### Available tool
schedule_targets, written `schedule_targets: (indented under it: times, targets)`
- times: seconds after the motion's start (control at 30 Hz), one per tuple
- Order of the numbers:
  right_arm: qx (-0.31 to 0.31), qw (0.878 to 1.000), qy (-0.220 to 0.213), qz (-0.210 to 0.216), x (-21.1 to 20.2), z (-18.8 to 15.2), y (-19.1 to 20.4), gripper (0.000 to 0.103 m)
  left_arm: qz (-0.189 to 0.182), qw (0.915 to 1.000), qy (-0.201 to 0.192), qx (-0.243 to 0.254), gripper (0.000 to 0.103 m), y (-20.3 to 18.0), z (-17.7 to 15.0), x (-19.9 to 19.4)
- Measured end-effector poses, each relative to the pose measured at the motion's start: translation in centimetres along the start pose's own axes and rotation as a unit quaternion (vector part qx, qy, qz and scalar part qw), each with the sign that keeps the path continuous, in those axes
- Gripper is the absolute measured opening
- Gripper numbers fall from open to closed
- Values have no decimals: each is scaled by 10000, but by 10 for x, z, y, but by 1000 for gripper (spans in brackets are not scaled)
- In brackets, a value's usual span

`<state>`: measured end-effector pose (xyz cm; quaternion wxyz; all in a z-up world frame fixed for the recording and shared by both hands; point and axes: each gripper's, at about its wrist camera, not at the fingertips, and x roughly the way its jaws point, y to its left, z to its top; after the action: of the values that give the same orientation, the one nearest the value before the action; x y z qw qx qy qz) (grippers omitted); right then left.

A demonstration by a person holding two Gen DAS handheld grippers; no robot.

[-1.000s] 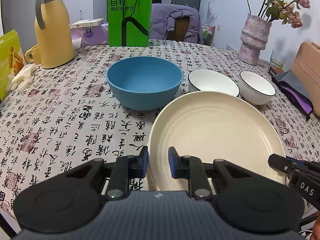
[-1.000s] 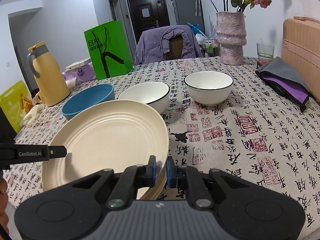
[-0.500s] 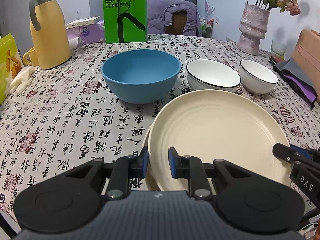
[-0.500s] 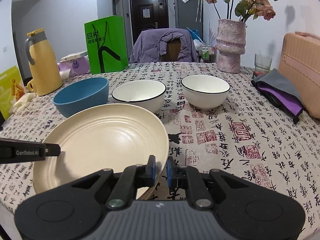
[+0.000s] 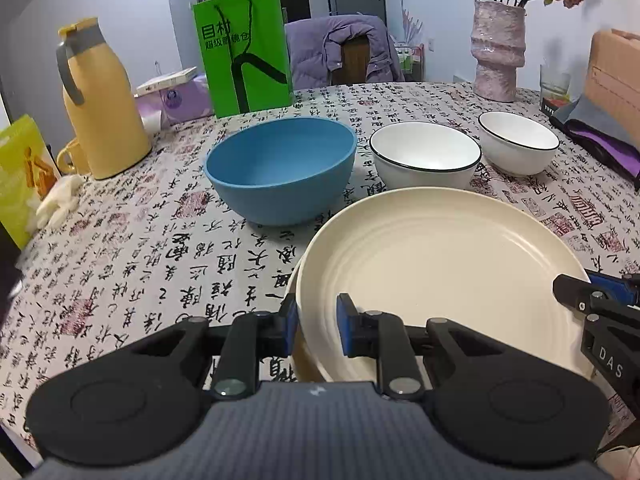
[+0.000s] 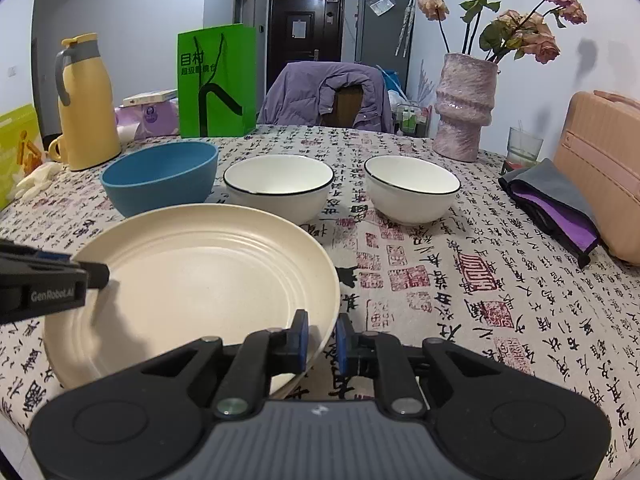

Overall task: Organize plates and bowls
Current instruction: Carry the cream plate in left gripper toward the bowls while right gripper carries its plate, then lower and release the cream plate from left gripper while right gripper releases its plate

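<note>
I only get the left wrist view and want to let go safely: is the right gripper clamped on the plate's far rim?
Observer: The plate's rim sits between the right gripper's pads, but its jaws have just been opening, and a sliver of cloth shows between the rim and one pad.
Operator: What is beside the plate on that side?
Observer: Only bare tablecloth, as far as a grey and purple pouch.
</note>
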<state>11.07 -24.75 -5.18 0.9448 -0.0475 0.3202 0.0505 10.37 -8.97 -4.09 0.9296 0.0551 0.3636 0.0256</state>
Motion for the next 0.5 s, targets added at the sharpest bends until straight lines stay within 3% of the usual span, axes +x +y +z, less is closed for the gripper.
schedule_targets:
  times: [0.3,0.5]
  targets:
    - [-99,9999,-54,-14,0,-2,3,14,346,9981,-188,472,21,-13,-5,-1]
    - [-190,9998,-43,-1,3,-5,10,14,127,9973,-323,653,21,-22,-8,-6]
